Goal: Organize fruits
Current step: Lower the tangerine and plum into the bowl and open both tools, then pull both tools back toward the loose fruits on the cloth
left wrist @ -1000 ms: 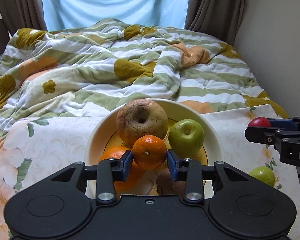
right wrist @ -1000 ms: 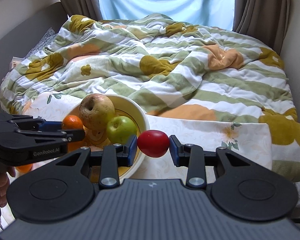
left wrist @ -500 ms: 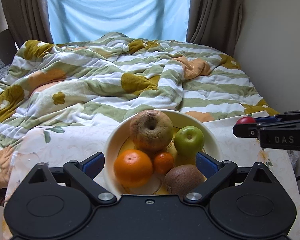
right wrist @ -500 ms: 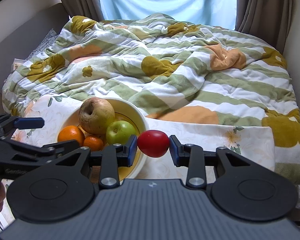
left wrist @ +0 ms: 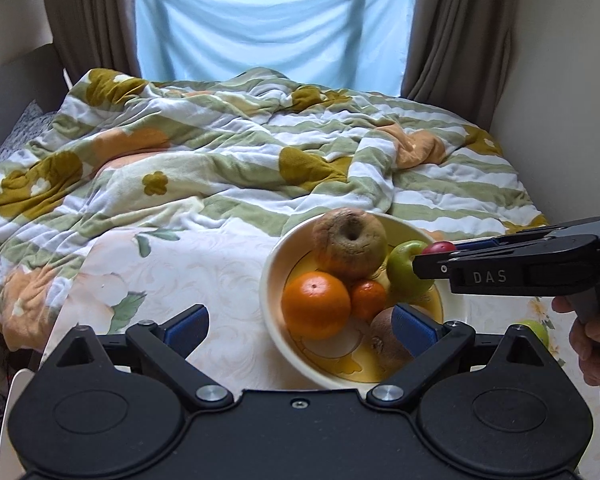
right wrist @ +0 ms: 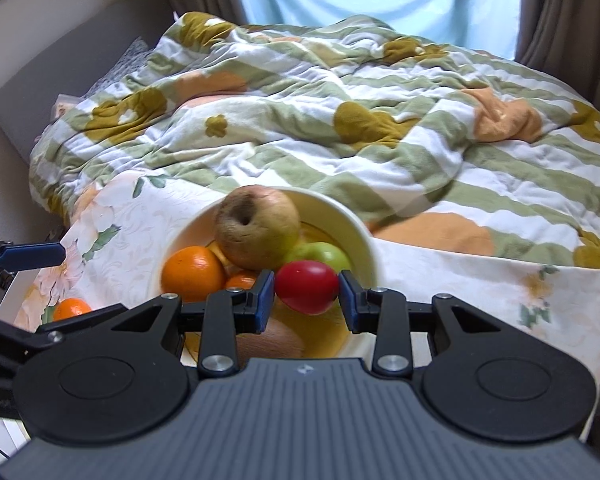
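Released carelessly, the red fruit [right wrist: 307, 286] clamped in the right tongs [right wrist: 306, 294] could be bounced off the crowded bowl [right wrist: 364, 240] onto the surface [right wrist: 480, 284], while the left tongs [left wrist: 300, 324] are held wide and empty.

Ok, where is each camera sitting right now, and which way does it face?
Left wrist: on the open left gripper, facing the bowl and bed; the right gripper and hand show at right.
Right wrist: on the right gripper, shut on the red fruit, over the bowl; the left gripper's finger shows at left.
Shared: bowl, brown apple, blanket.
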### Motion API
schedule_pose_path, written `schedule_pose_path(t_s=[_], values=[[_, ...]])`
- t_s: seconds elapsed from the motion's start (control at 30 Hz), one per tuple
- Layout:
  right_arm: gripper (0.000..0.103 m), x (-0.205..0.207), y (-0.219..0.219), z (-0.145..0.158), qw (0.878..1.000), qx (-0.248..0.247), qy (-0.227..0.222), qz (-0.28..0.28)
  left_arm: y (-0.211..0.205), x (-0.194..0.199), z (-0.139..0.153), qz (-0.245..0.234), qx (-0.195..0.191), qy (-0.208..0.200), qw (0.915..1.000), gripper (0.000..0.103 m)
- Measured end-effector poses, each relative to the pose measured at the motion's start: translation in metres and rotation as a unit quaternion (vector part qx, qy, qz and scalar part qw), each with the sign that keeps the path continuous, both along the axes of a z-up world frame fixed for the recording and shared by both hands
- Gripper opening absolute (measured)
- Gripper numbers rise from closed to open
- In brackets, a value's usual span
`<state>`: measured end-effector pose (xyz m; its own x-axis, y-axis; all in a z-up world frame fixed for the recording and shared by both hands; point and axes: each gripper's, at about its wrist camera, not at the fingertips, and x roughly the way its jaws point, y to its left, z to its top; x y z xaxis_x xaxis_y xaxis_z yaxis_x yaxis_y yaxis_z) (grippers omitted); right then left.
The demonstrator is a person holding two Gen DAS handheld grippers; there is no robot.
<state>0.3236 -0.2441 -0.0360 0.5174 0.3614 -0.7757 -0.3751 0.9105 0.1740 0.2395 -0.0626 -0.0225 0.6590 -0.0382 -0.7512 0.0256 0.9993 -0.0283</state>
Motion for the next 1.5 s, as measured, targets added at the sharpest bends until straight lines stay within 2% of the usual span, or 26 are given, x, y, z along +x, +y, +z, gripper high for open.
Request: schedule_pose_path(t_s=[0.3, 0.37, 0.4, 0.47, 0.5, 0.53, 1.0, 1.13, 1.3, 1.5], values=[[0.051, 0.000, 0.029, -0.010, 1.000, -0.006, -0.002, 0.025, 0.016, -0.012, -0.002, 0.027, 0.005, -0.001, 0.9996, 0.100], [0.055, -0.002, 0.029, -0.009, 1.000, -0.005, -0.006, 0.025, 0.019, -0.014, -0.001, 0.030, 0.003, -0.003, 0.9995, 0.100], [0.061, -0.003, 0.030, -0.008, 1.000, -0.005, -0.008, 0.027, 0.019, -0.014, -0.001, 0.031, 0.003, -0.004, 0.9995, 0.100], [0.082, -0.006, 0.030, -0.005, 0.999, -0.008, -0.016, 0.029, 0.019, -0.016, 0.000, 0.032, 0.003, -0.008, 0.9995, 0.100], [0.097, -0.008, 0.030, -0.002, 0.999, -0.012, -0.023, 0.026, 0.019, -0.017, 0.001, 0.031, 0.003, -0.009, 0.9995, 0.100], [0.102, -0.011, 0.029, 0.000, 0.999, -0.015, -0.030, 0.022, 0.019, -0.019, 0.001, 0.030, 0.003, -0.010, 0.9995, 0.100], [0.102, -0.037, 0.013, 0.026, 0.999, -0.004, -0.050, -0.011, 0.021, -0.042, 0.025, 0.020, -0.004, -0.042, 0.9989, 0.100], [0.102, -0.054, 0.010, 0.038, 0.998, -0.009, -0.063, -0.021, 0.023, -0.054, 0.039, 0.015, -0.014, -0.062, 0.9979, 0.100], [0.102, -0.078, 0.007, 0.057, 0.996, -0.019, -0.077, -0.040, 0.025, -0.071, 0.056, 0.002, -0.006, -0.084, 0.9964, 0.100], [0.102, -0.114, 0.001, 0.072, 0.994, -0.023, -0.080, -0.065, 0.030, -0.094, 0.062, -0.011, -0.001, -0.097, 0.9953, 0.103]])
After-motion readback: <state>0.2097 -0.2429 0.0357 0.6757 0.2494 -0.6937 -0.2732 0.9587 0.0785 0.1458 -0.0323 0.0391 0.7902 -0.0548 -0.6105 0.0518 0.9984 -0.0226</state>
